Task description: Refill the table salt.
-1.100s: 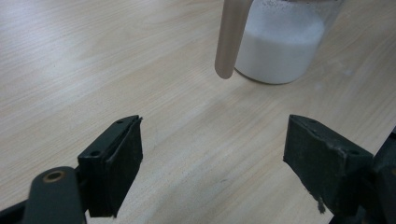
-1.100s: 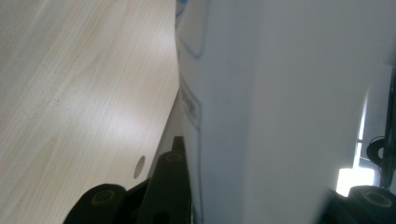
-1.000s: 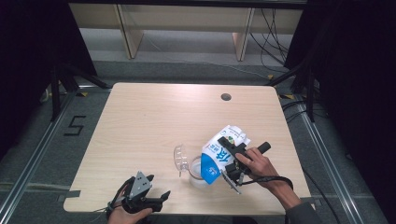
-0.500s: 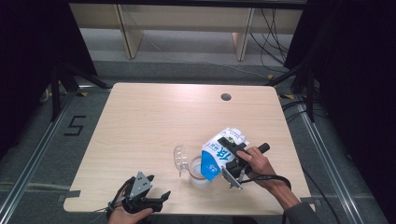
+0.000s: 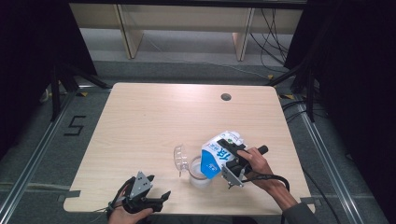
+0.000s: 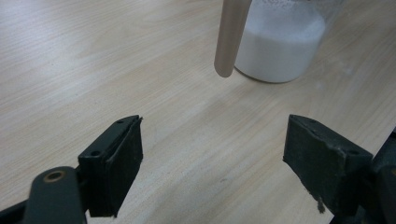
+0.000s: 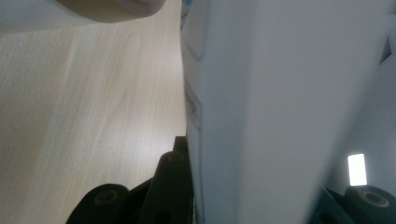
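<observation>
Desk [image 5: 140, 121], pale wood grain, one round hole near the far edge. Left tongs [image 5: 142, 198] at the near left edge: agape, nothing between them. Jug [image 5: 198, 172], clear, with lid [image 5: 179, 158] hinged up, part-filled with white liquid; stands near the desk's front, right of centre. Carton [image 5: 217, 154], white and blue, tipped over the jug; large blue characters printed on its side, not legible. Right tongs [image 5: 233, 161]: clamped on the carton.

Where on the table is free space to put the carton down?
The table is bare behind the cup, up to the round hole, and along its left side. The front is crowded: cup, carton, both claws.
</observation>
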The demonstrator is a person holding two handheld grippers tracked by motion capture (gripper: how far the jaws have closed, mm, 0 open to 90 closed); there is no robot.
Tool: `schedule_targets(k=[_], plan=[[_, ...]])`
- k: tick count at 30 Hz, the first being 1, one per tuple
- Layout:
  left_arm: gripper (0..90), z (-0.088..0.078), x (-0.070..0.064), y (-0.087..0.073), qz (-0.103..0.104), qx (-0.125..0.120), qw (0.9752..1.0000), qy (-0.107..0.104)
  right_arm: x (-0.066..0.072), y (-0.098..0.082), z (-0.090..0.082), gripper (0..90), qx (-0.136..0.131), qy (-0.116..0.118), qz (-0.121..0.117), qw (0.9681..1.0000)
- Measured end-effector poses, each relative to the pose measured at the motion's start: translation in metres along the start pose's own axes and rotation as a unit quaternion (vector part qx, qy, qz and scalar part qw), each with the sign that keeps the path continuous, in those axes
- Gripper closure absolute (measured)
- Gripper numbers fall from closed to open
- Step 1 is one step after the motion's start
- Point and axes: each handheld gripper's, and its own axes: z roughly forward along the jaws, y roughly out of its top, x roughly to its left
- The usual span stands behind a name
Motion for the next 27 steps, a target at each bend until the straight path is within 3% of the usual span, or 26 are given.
schedule_targets(k=[4, 5, 6, 9, 10, 11, 12, 13, 14, 15, 16, 18, 19, 21, 22, 23, 27], plan=[[19.2, -0.001, 0.0, 0.0, -0.007, -0.005, 1.0, -0.003, 0.0, -0.002, 0.0, 79.2, 0.002, 0.008, 0.019, 0.9998], [19.2, 0.0, 0.0, 0.0, -0.006, -0.008, 1.0, -0.001, 0.003, -0.003, 0.0, 79.2, 0.008, 0.01, 0.05, 0.9986], [19.2, 0.0, -0.001, 0.0, -0.007, -0.008, 0.9999, -0.001, 0.003, -0.003, 0.0, 79.2, 0.008, 0.01, 0.05, 0.9986], [19.2, 0.0, 0.0, 0.0, -0.005, -0.008, 1.0, -0.001, 0.004, -0.007, 0.002, 79.6, 0.005, 0.014, 0.083, 0.9964], [19.2, 0.0, 0.0, 0.0, -0.005, -0.008, 1.0, -0.001, -0.001, -0.008, 0.003, 79.7, -0.004, 0.013, 0.054, 0.9985], [19.2, 0.0, 0.0, 0.0, -0.005, -0.008, 1.0, -0.001, -0.001, -0.008, 0.003, 79.7, -0.004, 0.013, 0.054, 0.9985], [19.2, 0.0, 0.0, 0.0, -0.005, -0.008, 1.0, -0.001, 0.004, -0.008, 0.001, 79.7, 0.013, 0.014, 0.098, 0.995], [19.2, -0.001, 0.0, 0.0, -0.003, -0.003, 1.0, -0.002, 0.003, -0.01, 0.002, 80.0, 0.006, 0.016, 0.092, 0.9957], [19.2, -0.001, 0.0, 0.0, -0.008, -0.004, 1.0, -0.001, 0.004, -0.01, 0.003, 80.1, 0.008, 0.013, 0.105, 0.9944], [19.2, 0.0, -0.001, 0.0, -0.009, -0.008, 0.9999, -0.001, 0.002, -0.01, 0.003, 80.1, 0.009, 0.015, 0.091, 0.9957], [19.2, -0.001, -0.001, 0.0, -0.009, -0.005, 0.9999, 0.0, 0.004, -0.011, 0.003, 80.1, 0.007, 0.015, 0.104, 0.9944], [19.2, -0.001, -0.001, 0.0, -0.006, -0.003, 1.0, 0.0, 0.005, -0.011, 0.004, 80.1, 0.011, 0.017, 0.108, 0.994], [19.2, -0.001, -0.001, 0.0, -0.008, -0.006, 0.9999, 0.0, 0.003, -0.011, 0.004, 80.1, 0.014, 0.018, 0.096, 0.9951], [19.2, -0.001, 0.0, 0.0, -0.006, -0.005, 1.0, 0.0, 0.005, -0.013, 0.006, 80.2, 0.014, 0.026, 0.126, 0.9917], [19.2, -0.001, 0.0, 0.0, -0.003, -0.002, 1.0, -0.001, 0.005, -0.013, 0.006, 80.2, 0.014, 0.026, 0.126, 0.9917], [19.2, -0.001, 0.001, 0.0, -0.006, -0.003, 1.0, 0.0, 0.006, -0.015, 0.006, 80.4, 0.022, 0.027, 0.143, 0.9891], [19.2, 0.0, 0.001, 0.0, 0.002, 0.003, 1.0, 0.003, 0.002, -0.02, 0.006, 80.8, 0.01, 0.024, 0.151, 0.9882]])
